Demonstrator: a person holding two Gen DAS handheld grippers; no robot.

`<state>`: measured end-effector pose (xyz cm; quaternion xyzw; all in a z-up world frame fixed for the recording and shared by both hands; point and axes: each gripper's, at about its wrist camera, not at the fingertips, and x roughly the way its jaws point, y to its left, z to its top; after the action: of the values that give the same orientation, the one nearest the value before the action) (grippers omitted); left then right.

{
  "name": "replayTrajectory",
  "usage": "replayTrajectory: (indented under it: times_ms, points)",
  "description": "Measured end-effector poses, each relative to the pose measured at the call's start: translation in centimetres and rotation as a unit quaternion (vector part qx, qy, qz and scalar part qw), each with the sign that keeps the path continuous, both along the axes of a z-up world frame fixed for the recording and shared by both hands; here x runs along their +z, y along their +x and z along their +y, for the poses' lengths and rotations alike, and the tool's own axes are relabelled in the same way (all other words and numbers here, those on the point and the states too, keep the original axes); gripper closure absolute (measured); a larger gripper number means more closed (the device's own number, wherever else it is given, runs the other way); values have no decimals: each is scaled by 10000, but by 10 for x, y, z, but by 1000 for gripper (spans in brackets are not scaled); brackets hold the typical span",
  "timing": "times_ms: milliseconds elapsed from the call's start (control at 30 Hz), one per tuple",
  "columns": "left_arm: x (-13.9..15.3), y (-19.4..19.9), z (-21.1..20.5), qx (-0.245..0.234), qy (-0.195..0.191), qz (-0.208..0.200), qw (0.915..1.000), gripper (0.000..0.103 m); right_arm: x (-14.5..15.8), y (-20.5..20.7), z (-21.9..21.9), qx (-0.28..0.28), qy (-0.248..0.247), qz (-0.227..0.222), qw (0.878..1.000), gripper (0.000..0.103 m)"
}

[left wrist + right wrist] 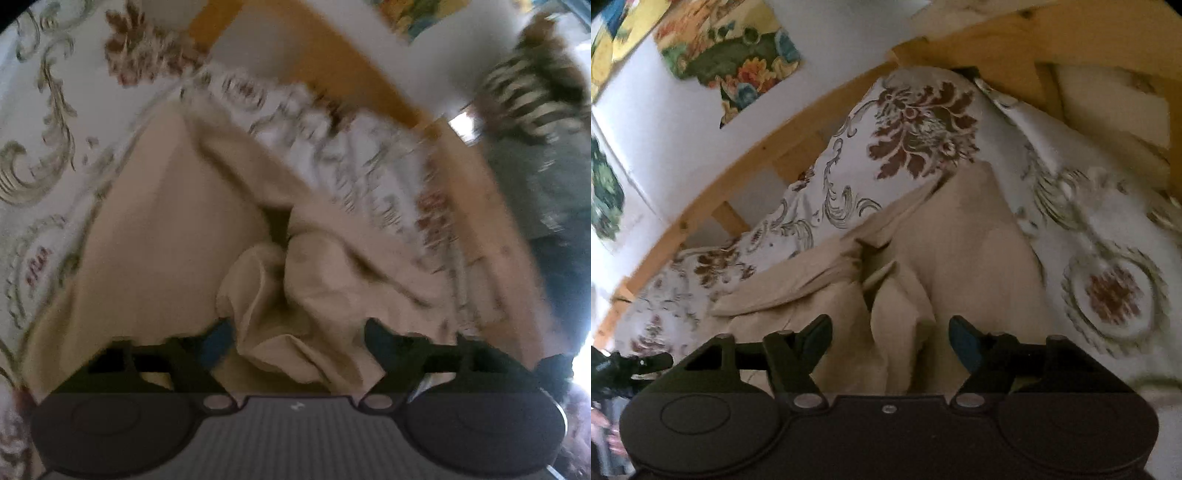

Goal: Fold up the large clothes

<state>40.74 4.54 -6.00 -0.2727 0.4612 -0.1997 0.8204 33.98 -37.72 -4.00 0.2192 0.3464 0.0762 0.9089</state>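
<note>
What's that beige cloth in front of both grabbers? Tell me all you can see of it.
The beige cloth is a plain, soft-looking garment with no print, lying crumpled on a floral bedspread. It looks partly flat and partly bunched into thick folds. Folds rise between the open fingers of both the left gripper and right gripper; whether they touch it is unclear.

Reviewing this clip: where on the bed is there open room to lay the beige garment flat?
Bare bedspread shows beside the beige garment, away from the wooden frame. It is crowded in front of the right gripper, where bunched folds sit.
</note>
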Motion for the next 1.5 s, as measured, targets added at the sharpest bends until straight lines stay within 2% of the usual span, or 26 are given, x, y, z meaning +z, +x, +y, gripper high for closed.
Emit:
replayTrajectory:
  times_ms: [33,67,133,200,233,300,400,467,500,533,567,667,733,767,833,867,967,1000,1033,1067,1167,1233,1300,1400,1500]
  points:
    - [-2,4,-8,-20,199,78,9998,79,-1,6,8,61,-162,-46,9998,65]
    - [0,5,-14,7,402,-15,9992,89,-3,9,13,71,-317,-69,9995,82]
    - [12,-1,-23,88,738,-462,9962,96,-4,15,26,161,-590,-210,9979,85]
    - [25,-11,-35,124,1344,-1036,9854,97,-3,16,41,212,-1049,-446,9933,86]
    - [26,-15,-41,93,1594,-1186,9800,97,-4,15,49,289,-1347,-586,9887,86]
    - [21,-17,-52,-49,1971,-1113,9740,96,-7,16,65,410,-1959,-708,9772,86]
    - [16,-19,-56,-97,2123,-922,9728,84,-17,14,77,573,-2625,-809,9598,77]
    - [22,-29,-50,99,2008,-934,9751,70,-14,6,73,470,-2631,-862,9598,67]
    - [25,-33,-48,202,2033,-958,9742,54,-10,2,70,365,-2607,-895,9606,62]
    - [28,-40,-47,315,2146,-990,9712,49,-5,-4,68,256,-2588,-1007,9603,52]
    - [30,-46,-48,396,2330,-1027,9662,49,1,-12,67,173,-2605,-1209,9577,45]
    - [27,-51,-59,302,2748,-1039,9554,48,11,-30,78,42,-2908,-1741,9408,43]
    - [20,-48,-68,223,3038,-963,9476,46,9,-33,91,302,-3058,-1765,9351,43]
    - [15,-44,-73,173,3162,-855,9447,45,3,-30,98,533,-3192,-1596,9326,42]
    - [8,-39,-73,153,3154,-723,9461,43,-15,-19,107,722,-3504,-1034,9281,42]
    - [8,-41,-71,234,3083,-683,9485,43,-22,-16,106,713,-3517,-853,9295,42]
    - [19,-60,-58,463,2819,-639,9562,27,-16,-29,101,583,-3375,-980,9344,35]
    - [24,-71,-54,483,2778,-709,9568,21,-9,-38,100,553,-3350,-1086,9343,32]
    - [30,-81,-50,500,2813,-811,9549,16,-1,-48,100,573,-3315,-1215,9338,24]
    - [35,-95,-47,537,2941,-969,9493,15,6,-59,100,648,-3303,-1321,9324,19]
    - [50,-144,-41,599,3480,-1474,9239,4,26,-98,103,851,-3429,-1542,9227,14]
    - [61,-174,-39,465,3672,-1653,9142,3,37,-128,104,906,-3407,-1597,9221,5]
    - [74,-208,-38,269,3802,-1778,9072,1,45,-164,108,1006,-3365,-1639,9218,2]
    - [87,-252,-39,-160,3812,-1828,9061,1,47,-220,117,1336,-3478,-1653,9132,1]
    - [81,-285,-43,-563,3584,-1675,9167,1,35,-264,131,1772,-3522,-1489,9069,1]
